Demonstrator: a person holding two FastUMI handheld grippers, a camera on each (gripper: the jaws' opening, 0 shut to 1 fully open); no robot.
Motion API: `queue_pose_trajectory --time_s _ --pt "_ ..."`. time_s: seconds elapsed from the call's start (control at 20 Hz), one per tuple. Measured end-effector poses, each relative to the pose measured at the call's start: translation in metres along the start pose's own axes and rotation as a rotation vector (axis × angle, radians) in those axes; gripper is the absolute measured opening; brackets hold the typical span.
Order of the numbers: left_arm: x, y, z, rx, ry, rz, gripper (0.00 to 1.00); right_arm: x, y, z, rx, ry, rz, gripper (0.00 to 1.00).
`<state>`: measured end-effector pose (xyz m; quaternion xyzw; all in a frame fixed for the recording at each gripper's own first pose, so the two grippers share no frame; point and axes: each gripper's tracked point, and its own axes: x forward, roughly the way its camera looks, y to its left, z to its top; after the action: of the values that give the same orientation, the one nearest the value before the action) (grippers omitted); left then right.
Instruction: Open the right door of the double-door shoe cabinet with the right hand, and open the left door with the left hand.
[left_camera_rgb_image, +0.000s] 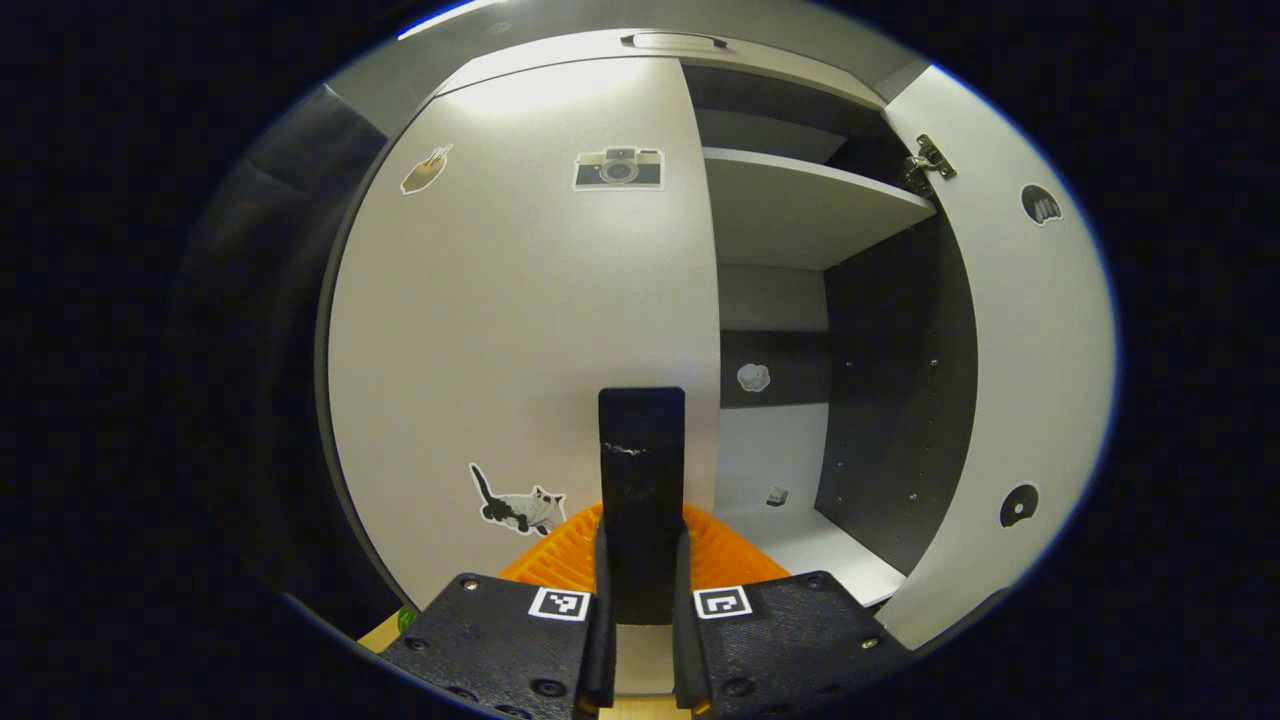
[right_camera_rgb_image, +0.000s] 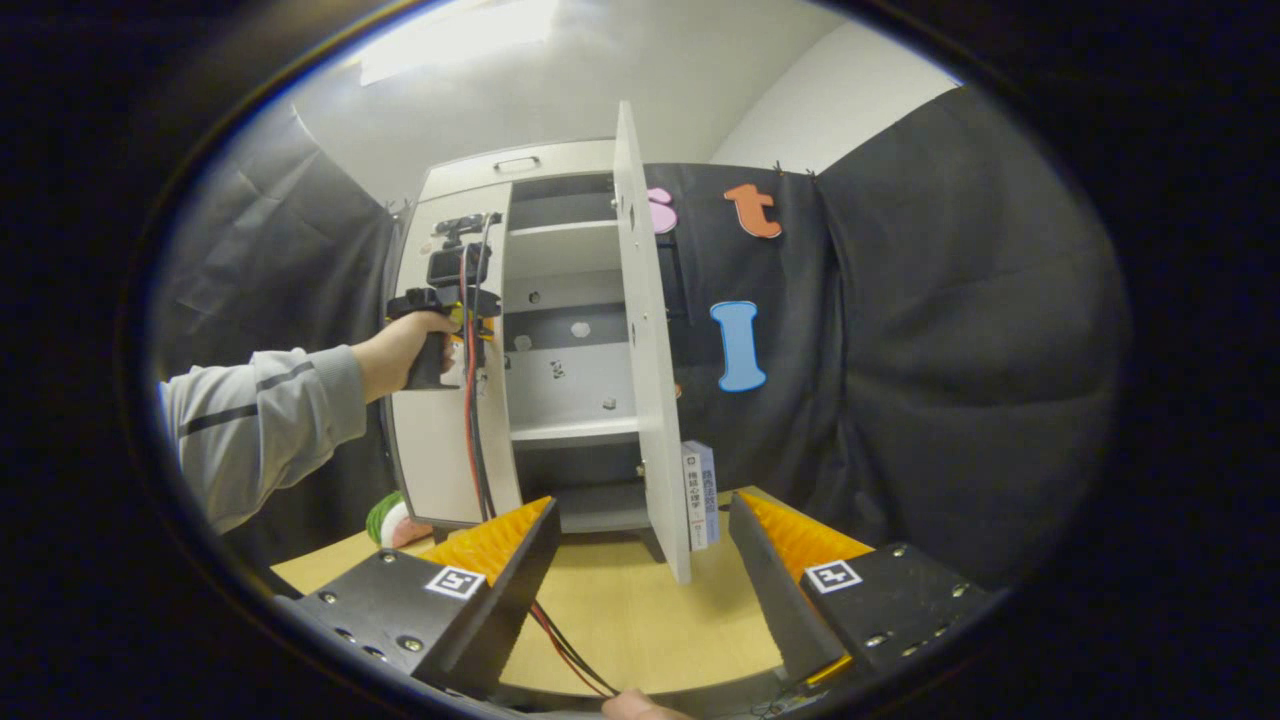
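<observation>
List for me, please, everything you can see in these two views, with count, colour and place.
shoe cabinet: one, white, standing on the table.
right door: one, white, swung open.
left door: one, white with stickers, closed.
shelves: several, white, inside the open right half.
table: one, light wood, under the cabinet.
books: two, upright, behind the right door.
green and pink item: one, left of the cabinet base.
cables: red and black, hanging from the left gripper.
left gripper: one, shut, at the left door's edge.
right gripper: one, open, off the cabinet.
hand: one, grey sleeve, holding the left gripper.
</observation>
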<state>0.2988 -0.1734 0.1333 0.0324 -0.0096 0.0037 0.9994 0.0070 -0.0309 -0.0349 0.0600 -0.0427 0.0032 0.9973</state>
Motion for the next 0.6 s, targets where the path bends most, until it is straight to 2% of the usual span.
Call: queue_pose_trajectory --time_s 0.05,0.25,0.55,0.6 --pt "-0.001 -0.001 -0.001 -0.011 0.003 -0.009 0.24 0.001 -0.003 0.001 0.001 -0.003 -0.007 1.0" --pt "-0.014 0.001 -0.002 -0.012 0.012 -0.027 0.23 0.0 0.0 0.001 0.007 0.004 0.019 0.98" --pt "-0.06 0.01 -0.002 -0.023 0.013 -0.112 0.23 0.002 -0.007 0.003 0.014 0.003 0.022 1.0" --pt "-0.066 0.014 -0.002 -0.015 0.016 -0.121 0.22 0.002 -0.007 0.002 0.017 0.006 0.025 0.97"
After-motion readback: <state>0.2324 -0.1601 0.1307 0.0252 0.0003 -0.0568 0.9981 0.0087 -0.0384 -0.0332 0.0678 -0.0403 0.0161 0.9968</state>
